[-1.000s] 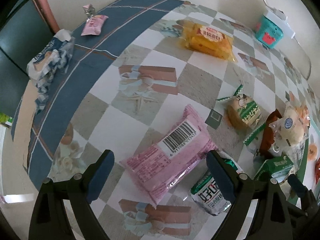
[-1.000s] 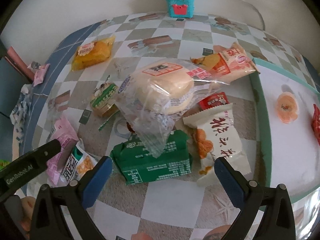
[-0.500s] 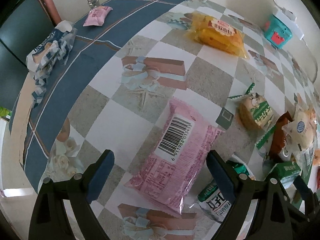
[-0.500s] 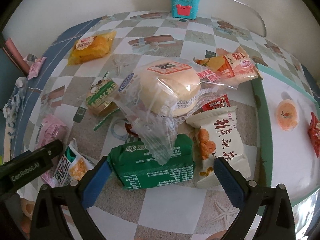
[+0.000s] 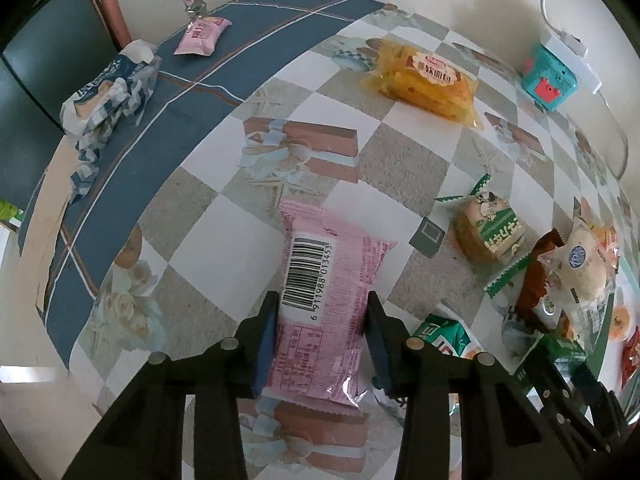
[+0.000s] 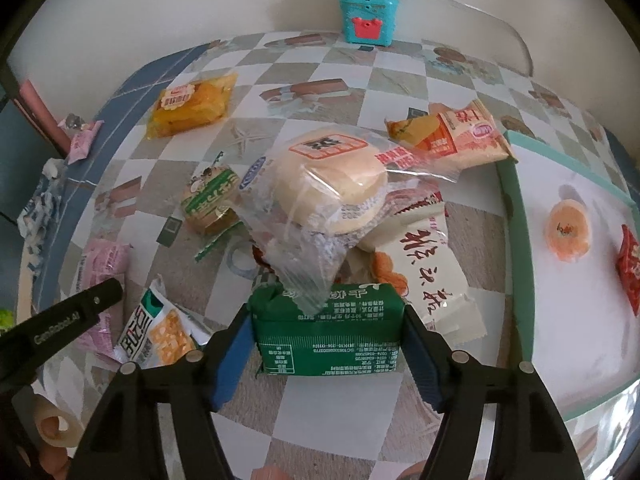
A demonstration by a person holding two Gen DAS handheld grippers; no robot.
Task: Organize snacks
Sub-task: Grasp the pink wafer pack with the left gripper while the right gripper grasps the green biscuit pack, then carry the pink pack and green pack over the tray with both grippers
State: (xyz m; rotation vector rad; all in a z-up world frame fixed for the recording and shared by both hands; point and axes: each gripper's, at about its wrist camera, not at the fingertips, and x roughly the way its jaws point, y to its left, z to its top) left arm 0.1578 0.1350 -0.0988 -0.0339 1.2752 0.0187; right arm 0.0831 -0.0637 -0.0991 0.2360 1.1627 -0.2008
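With both grippers just closed, left point(image 5: 322, 330) pinching pink pack point(image 5: 320, 304), right point(image 6: 326, 340) green pack point(image 6: 326, 330), grasp step; next lift, likely toward tray point(image 6: 520, 280).

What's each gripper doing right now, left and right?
Left gripper: its jaws have just been closing and now press on the pink snack packet.
Right gripper: its jaws have just been closing and now press on the green snack packet.

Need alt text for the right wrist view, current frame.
The right gripper, its jaws just closing, clamps a green snack pack on a checkered tablecloth. A bagged round bun leans over the pack, with a white packet beside it and more snacks scattered behind.
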